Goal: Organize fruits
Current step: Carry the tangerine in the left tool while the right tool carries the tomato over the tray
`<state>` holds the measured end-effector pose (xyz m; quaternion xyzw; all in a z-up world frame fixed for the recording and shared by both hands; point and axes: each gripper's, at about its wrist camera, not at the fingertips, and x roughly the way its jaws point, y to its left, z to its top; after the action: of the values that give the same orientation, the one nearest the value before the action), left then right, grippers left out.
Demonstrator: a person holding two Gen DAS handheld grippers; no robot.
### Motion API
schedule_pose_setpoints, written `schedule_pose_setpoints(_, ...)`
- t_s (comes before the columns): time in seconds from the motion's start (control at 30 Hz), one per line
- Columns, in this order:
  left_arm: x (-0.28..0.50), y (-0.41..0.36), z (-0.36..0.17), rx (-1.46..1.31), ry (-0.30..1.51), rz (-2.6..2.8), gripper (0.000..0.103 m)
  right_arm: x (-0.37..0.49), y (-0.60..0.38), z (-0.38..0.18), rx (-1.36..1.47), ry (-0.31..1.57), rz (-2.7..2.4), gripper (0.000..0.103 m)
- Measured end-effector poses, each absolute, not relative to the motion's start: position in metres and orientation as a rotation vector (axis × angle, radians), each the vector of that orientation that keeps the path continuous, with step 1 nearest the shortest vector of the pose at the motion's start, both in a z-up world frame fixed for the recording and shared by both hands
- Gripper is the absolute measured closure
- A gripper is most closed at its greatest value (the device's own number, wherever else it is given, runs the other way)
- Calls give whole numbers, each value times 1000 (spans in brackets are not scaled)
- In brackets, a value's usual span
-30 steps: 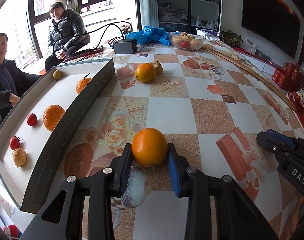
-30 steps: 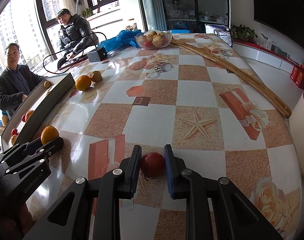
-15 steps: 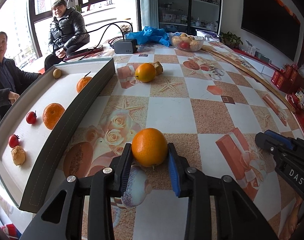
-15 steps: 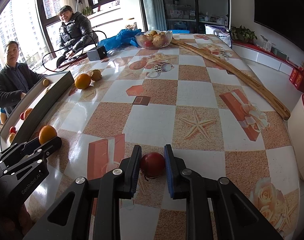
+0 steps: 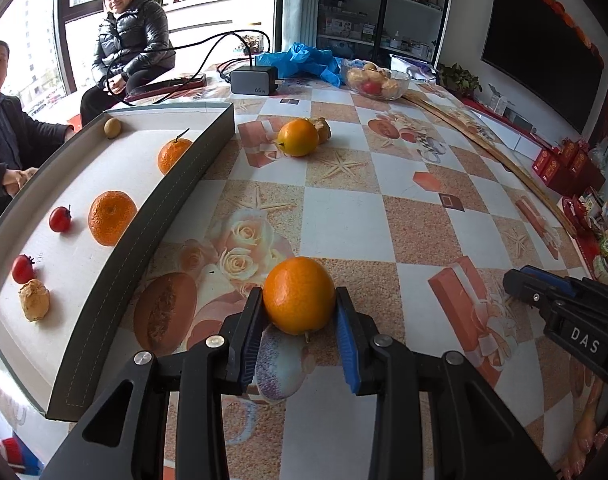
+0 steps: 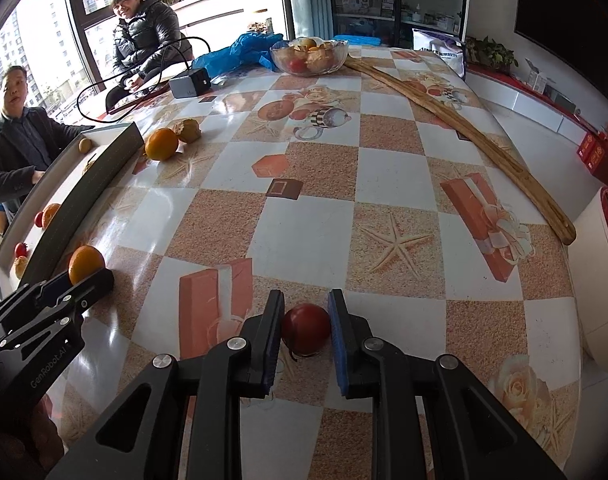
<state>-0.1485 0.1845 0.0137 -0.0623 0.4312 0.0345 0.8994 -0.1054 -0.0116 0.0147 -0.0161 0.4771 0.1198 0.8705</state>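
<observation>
The right gripper (image 5: pixel 519 280) body reads "DAS", the left gripper (image 6: pixel 100 276) body "GenRobot.AI", and the grey charger (image 5: pixel 252 80) at the far side of the table (image 5: pixel 343 224) reads "65w". The long tray (image 5: pixel 144 236) on the left holds two mandarins, two small red fruits, a small brownish fruit and a pale lumpy one. A glass bowl (image 6: pixel 309 55) at the far end holds mixed fruit. The left gripper is clamped on an orange (image 5: pixel 298 295) just right of the tray. The right gripper pinches a red fruit (image 6: pixel 305 329) near the table's front edge.
</observation>
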Motion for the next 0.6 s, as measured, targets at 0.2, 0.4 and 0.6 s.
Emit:
schedule_pose_setpoints(0.2, -155, 198, 24, -141, 874, 78, 66, -105, -4, 22, -26, 1010, 267, 79)
schedule_pose_setpoints(0.4, -160, 211, 32, -163, 861, 85, 66, -99, 10, 26, 23, 1041, 317, 79)
schedule_pose_setpoints(0.6, -169, 236, 51, -188, 834, 85, 66, -86, 28, 29, 99, 1095, 391, 79)
